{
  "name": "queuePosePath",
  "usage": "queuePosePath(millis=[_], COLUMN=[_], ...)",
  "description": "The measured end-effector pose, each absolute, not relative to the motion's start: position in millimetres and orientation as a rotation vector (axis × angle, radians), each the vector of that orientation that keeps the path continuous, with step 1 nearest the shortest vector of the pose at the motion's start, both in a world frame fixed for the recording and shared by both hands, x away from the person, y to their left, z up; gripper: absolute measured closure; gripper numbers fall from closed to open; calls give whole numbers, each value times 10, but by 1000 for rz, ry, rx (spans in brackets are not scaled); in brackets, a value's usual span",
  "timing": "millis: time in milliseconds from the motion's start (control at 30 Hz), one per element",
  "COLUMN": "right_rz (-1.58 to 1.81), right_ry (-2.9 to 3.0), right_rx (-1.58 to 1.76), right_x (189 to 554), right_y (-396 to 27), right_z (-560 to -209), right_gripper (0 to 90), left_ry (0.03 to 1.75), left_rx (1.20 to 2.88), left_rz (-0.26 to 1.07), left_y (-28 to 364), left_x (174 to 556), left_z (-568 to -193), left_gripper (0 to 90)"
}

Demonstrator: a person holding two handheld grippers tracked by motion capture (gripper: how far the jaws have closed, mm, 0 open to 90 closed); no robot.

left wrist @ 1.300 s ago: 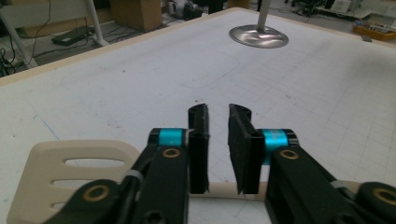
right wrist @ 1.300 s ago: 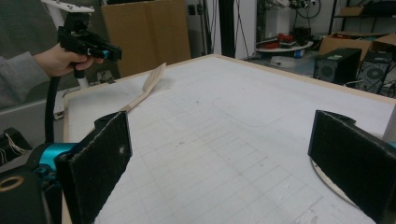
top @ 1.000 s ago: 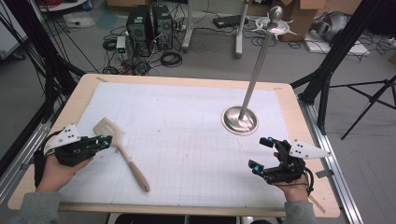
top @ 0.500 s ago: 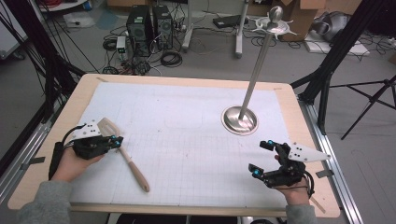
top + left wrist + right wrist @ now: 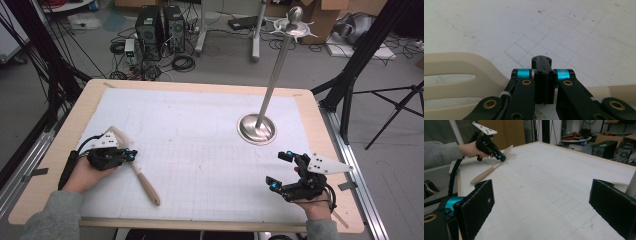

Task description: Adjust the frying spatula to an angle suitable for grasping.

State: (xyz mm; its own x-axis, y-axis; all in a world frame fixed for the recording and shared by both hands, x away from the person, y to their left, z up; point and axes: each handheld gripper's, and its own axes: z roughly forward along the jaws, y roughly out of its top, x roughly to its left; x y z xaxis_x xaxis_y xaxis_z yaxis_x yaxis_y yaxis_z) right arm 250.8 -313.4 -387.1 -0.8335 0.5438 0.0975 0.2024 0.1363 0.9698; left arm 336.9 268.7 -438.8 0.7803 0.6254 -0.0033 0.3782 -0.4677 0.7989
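**Two hand-held grippers at a gridded table, one over a wooden spatula**

Two black grippers with turquoise joints sit near the person's edge of a pale wood-rimmed table (image 5: 60, 200) covered by a white sheet ruled in faint grey squares (image 5: 200, 150). The sheet is scuffed and speckled with small dark marks.

At the near right, the right gripper (image 5: 283, 171) rests low over bare sheet, its jaws spread wide with nothing between them. At the near left, a hand in a grey sleeve (image 5: 50, 220) holds the left gripper (image 5: 131, 156) directly above the neck of a slotted, light wooden spatula (image 5: 145, 182). The jaws are pressed together; whether they pinch the spatula cannot be told. The spatula lies flat on the sheet, blade pointing away from the person, handle angled toward the near edge.

Farther back and to the right, a round polished metal base (image 5: 257, 129) stands on the sheet, carrying a tall slim steel pole (image 5: 275, 70).

Beyond the table lies a grey floor with tangled black cables (image 5: 180, 62), two dark computer towers (image 5: 160, 27), cardboard boxes and black tripod legs (image 5: 395, 105).
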Motion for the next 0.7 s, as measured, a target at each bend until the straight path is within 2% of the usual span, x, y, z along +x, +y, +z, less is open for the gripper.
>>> queuePosePath(millis=[500, 700], right_rz=[1731, 1736], right_ry=[2162, 2161], right_rx=[737, 741], right_x=[2518, 2516], right_y=[-3107, -3113], right_z=[-3900, -3899], right_gripper=[52, 51], left_ry=[731, 763], left_rx=[2158, 2200], left_rz=[380, 429], left_y=[2636, 2583], left_x=[3396, 3314], left_z=[-4447, -4409], left_gripper=[899, 900])
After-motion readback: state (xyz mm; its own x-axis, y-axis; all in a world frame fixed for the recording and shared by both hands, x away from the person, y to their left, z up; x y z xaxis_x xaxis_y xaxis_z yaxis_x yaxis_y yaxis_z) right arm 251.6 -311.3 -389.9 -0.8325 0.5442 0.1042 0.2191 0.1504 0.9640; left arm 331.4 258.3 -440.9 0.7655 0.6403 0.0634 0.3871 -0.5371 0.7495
